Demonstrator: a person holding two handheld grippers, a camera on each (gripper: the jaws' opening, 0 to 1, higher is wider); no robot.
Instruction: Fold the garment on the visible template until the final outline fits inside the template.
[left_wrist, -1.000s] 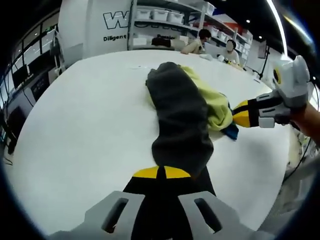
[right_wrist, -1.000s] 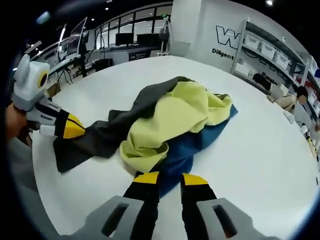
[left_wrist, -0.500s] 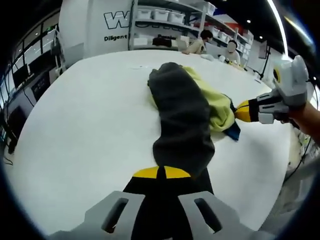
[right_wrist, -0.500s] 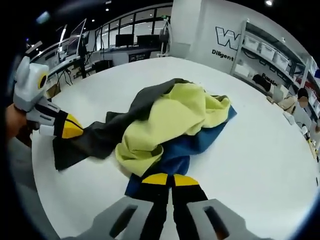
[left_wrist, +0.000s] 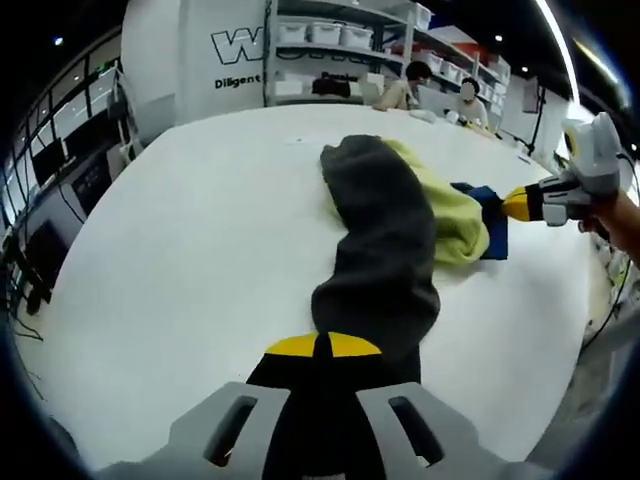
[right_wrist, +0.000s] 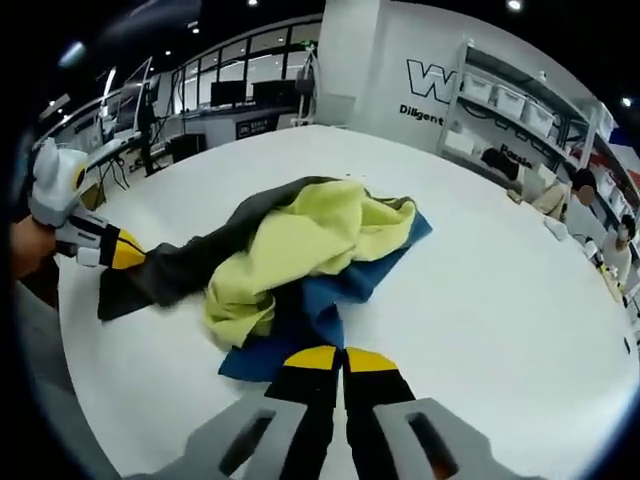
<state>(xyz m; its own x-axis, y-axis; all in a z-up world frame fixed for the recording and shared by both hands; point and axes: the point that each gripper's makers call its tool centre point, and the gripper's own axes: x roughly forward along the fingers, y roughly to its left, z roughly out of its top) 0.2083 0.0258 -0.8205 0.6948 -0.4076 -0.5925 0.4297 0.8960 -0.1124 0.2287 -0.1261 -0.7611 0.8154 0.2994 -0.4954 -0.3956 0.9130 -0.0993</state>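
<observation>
In the right gripper view, the left gripper (right_wrist: 128, 252) pinches the dark grey end of the garment (right_wrist: 300, 255) with its fingers closed. The garment lies crumpled on the white counter (right_wrist: 480, 300), grey, yellow-green and blue. The right gripper (right_wrist: 328, 358) has its fingers clamped on the blue edge.

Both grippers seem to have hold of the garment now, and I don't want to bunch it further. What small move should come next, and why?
Probably draw the two grippers apart to spread it. The left gripper is shut on the dark grey end and the right gripper on the blue edge, while the garment lies crumpled in a heap on the white table.
</observation>
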